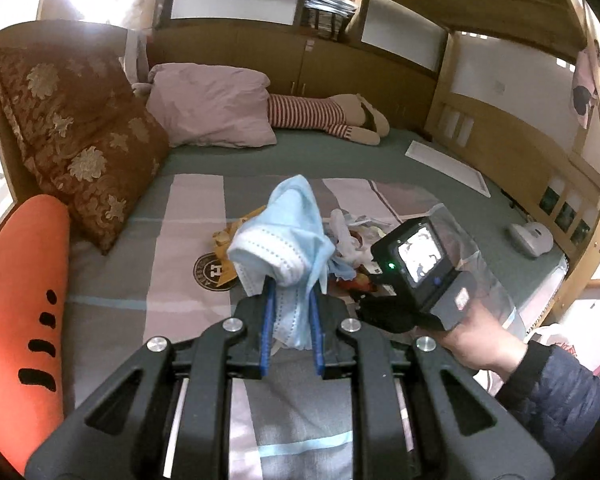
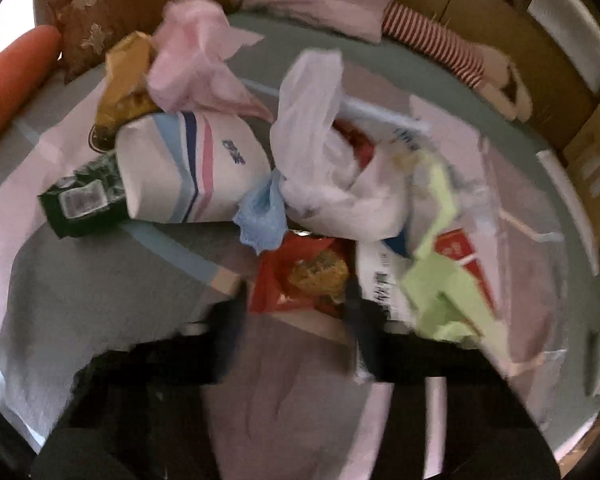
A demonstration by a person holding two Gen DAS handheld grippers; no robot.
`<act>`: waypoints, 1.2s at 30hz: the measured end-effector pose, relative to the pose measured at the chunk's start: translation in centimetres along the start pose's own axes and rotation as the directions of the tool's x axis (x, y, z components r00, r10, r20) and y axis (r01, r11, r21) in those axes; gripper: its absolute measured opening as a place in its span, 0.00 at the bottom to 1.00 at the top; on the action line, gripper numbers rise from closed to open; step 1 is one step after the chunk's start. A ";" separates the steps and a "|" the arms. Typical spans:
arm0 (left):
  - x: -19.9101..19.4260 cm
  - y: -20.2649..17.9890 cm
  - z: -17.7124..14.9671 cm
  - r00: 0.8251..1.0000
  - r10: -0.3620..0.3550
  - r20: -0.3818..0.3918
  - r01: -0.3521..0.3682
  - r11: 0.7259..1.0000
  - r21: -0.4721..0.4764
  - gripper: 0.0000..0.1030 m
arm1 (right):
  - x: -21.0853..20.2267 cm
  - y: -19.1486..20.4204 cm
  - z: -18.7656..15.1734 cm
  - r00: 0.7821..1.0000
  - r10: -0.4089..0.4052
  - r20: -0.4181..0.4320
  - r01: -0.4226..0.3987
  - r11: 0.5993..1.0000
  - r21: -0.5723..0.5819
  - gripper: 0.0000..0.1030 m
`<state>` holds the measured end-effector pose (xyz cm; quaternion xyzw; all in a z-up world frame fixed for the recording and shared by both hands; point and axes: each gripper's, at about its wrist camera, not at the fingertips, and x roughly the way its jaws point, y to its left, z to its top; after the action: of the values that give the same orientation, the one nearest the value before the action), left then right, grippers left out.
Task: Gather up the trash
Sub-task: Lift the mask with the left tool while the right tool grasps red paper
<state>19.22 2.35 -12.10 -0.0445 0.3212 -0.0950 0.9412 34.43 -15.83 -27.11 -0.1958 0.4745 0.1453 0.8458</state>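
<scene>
My left gripper (image 1: 294, 292) is shut on a crumpled light blue face mask (image 1: 288, 220), which it holds up above the bed. Beyond the mask lies the trash pile (image 1: 352, 248). A hand holds the right gripper's housing (image 1: 420, 256) right over the pile. The right wrist view is blurred. There my right gripper (image 2: 296, 308) points down at the pile, its dark fingers (image 2: 236, 312) on either side of a red snack wrapper (image 2: 300, 276). Around it lie a white plastic bag (image 2: 332, 168), a striped white paper bag (image 2: 192, 168), a pink bag (image 2: 196, 64) and green paper (image 2: 440, 284).
The pile sits on a grey and pink bedsheet (image 1: 148, 240). A brown floral cushion (image 1: 80, 136), an orange carrot pillow (image 1: 20, 300) and a pink pillow (image 1: 212, 104) line the left and far side. A striped plush toy (image 1: 320, 114) and a white device (image 1: 530, 238) also lie on the bed.
</scene>
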 end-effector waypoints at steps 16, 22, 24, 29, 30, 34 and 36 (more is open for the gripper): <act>0.4 -2.5 -3.1 0.997 -0.041 -0.058 0.039 0.999 -0.027 0.17 | -20.4 -2.3 -10.1 0.894 0.165 0.416 -0.301 0.909 0.287 0.14; 0.2 -3.6 -6.3 0.998 0.015 -0.057 -0.017 1.000 -0.024 0.17 | -23.8 -1.6 -13.1 0.857 0.079 0.510 -0.264 0.916 0.303 0.14; 0.4 -3.6 -6.5 0.998 0.011 -0.069 -0.013 0.999 -0.038 0.17 | -23.6 -1.5 -13.2 0.858 0.078 0.508 -0.264 0.915 0.306 0.14; 1.4 -3.5 -6.6 0.993 0.022 -0.114 -0.028 0.999 -0.047 0.17 | -23.2 -1.4 -13.5 0.864 0.061 0.501 -0.248 0.916 0.316 0.14; 1.4 -3.6 -6.5 0.993 0.044 -0.106 -0.048 0.998 -0.027 0.17 | -23.2 -1.5 -13.5 0.864 0.053 0.501 -0.241 0.917 0.319 0.14; 1.2 -4.0 -6.5 0.993 0.070 -0.090 -0.072 0.997 -0.009 0.17 | -23.5 -1.5 -13.5 0.867 0.037 0.496 -0.220 0.923 0.317 0.14; 1.3 -4.0 -6.5 0.993 0.077 -0.091 -0.078 0.997 -0.004 0.17 | -23.6 -1.4 -13.4 0.867 0.027 0.497 -0.209 0.927 0.313 0.14</act>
<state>15.66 -1.99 -17.47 -0.0311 0.3657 -0.0593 0.9283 13.07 -24.79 -12.93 0.0332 0.2773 0.1534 0.9479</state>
